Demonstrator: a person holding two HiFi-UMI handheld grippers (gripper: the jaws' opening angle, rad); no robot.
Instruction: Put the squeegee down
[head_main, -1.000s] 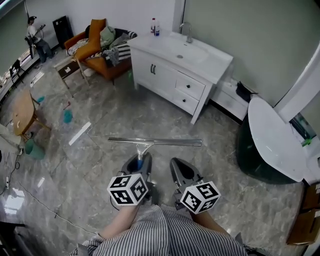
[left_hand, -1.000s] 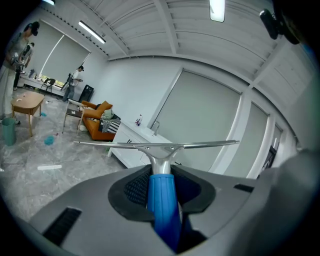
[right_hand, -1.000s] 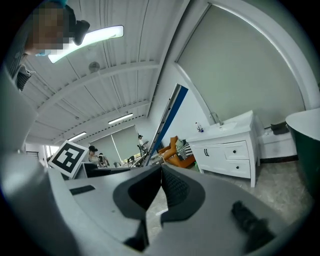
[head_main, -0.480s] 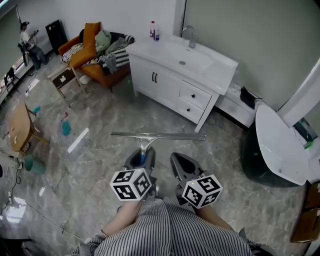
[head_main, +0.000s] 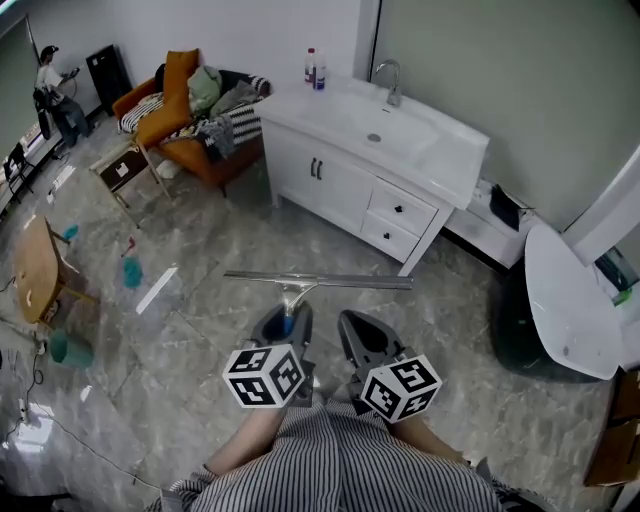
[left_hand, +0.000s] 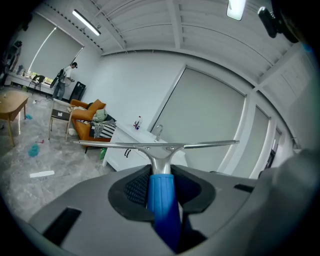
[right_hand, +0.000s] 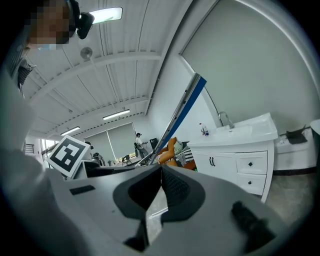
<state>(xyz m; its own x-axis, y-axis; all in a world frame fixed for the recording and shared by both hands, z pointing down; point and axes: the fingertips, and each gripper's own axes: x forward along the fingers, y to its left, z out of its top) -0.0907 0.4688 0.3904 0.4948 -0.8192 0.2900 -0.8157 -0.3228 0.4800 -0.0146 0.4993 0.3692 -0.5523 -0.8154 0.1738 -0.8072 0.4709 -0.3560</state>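
The squeegee has a blue handle (left_hand: 162, 197) and a long metal blade (head_main: 318, 280), held level and crosswise above the grey floor. My left gripper (head_main: 285, 325) is shut on the handle, its pads pressing both sides in the left gripper view (left_hand: 161, 175). In that view the blade (left_hand: 155, 145) spans the picture in front of the white vanity. My right gripper (head_main: 362, 338) hovers just right of the left one, shut with nothing in it; its pads meet at the tips (right_hand: 161, 169). In the right gripper view the blade (right_hand: 182, 107) shows as a slanted bar.
A white vanity (head_main: 345, 185) with a sink and tap stands ahead, two bottles (head_main: 315, 68) on its far corner. A white oval fixture (head_main: 570, 310) is at the right. An orange armchair (head_main: 175, 100), small tables and a person (head_main: 55, 85) are at the left.
Both grippers and the squeegee have been carried across the floor, so the vanity has shifted in the head view. The left grip on the handle is unchanged.
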